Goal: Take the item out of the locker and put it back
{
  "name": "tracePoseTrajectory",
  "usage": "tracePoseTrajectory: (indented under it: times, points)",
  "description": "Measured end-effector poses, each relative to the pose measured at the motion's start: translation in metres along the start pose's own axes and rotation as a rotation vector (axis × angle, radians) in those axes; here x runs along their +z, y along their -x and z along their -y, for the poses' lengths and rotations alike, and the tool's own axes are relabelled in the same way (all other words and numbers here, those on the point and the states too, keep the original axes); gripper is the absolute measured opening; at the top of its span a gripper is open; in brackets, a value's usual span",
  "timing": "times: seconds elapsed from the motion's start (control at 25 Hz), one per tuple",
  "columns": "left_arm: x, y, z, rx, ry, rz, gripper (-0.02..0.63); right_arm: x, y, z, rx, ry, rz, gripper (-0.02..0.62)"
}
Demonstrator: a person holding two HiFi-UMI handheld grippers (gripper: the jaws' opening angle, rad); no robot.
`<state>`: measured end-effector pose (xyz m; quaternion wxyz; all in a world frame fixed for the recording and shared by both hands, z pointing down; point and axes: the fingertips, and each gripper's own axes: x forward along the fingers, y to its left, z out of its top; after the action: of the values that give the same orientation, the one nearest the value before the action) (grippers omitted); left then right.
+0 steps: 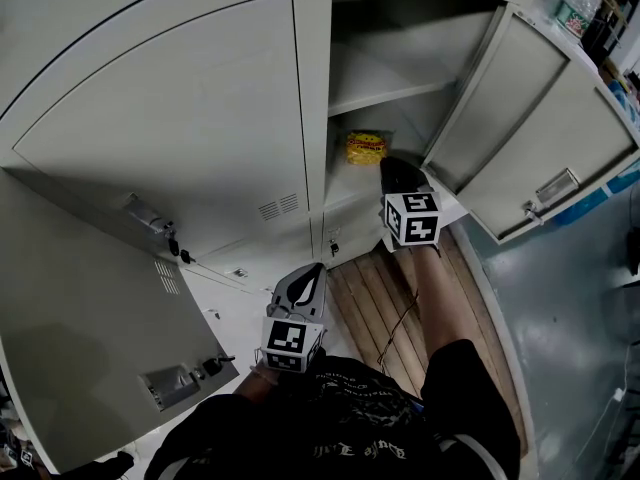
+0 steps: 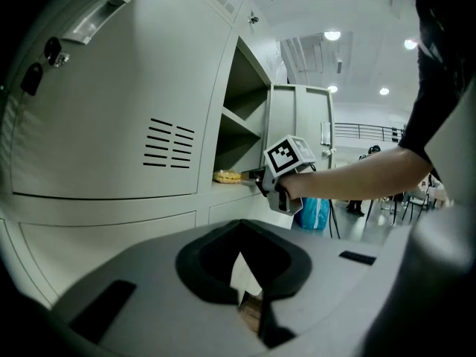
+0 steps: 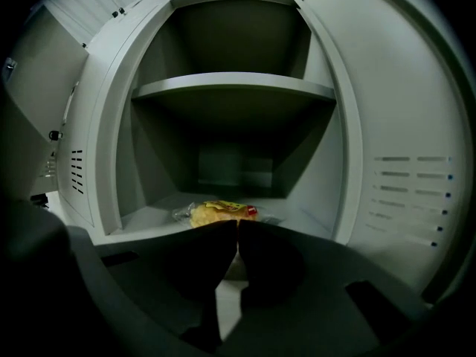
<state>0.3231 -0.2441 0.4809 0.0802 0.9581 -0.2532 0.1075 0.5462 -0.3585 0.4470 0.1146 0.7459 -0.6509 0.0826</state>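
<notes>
My left gripper (image 2: 240,225) hung back outside the locker (image 2: 111,125), jaws closed on nothing. My right gripper (image 3: 238,226), far nearer, had its jaws pinched on the near edge of the snack packet (image 3: 216,213). The packet lay crosswise just inside the front edge of the compartment floor (image 3: 145,222).

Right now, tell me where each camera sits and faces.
Head view: on the person's head, looking steeply down at the open locker; left gripper, right gripper, right arm and torso show.
Left gripper view: on the left gripper, looking sideways along the locker front; its fingers and the right arm show.
Right gripper view: on the right gripper, looking straight into the locker; its fingers show.
Shared: all three show the yellow snack bag.
</notes>
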Motion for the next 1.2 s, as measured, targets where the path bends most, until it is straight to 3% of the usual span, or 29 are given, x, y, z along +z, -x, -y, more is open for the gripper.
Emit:
tracePoseTrajectory:
  times: [0.52,0.88,1.2]
  points:
    - [-0.002,0.020,0.012,0.041,0.012,-0.006,0.006,0.032,0.051,0.001,-0.043,-0.024,0.146,0.006]
    - [0.004,0.044,0.045,0.025,-0.023,0.031,0.006,0.059,0.121,-0.007,-0.049,-0.014,0.243,0.006]
    - [0.007,0.081,0.075,0.061,-0.032,0.080,0.006,0.065,0.196,-0.021,-0.043,-0.010,0.298,0.006]
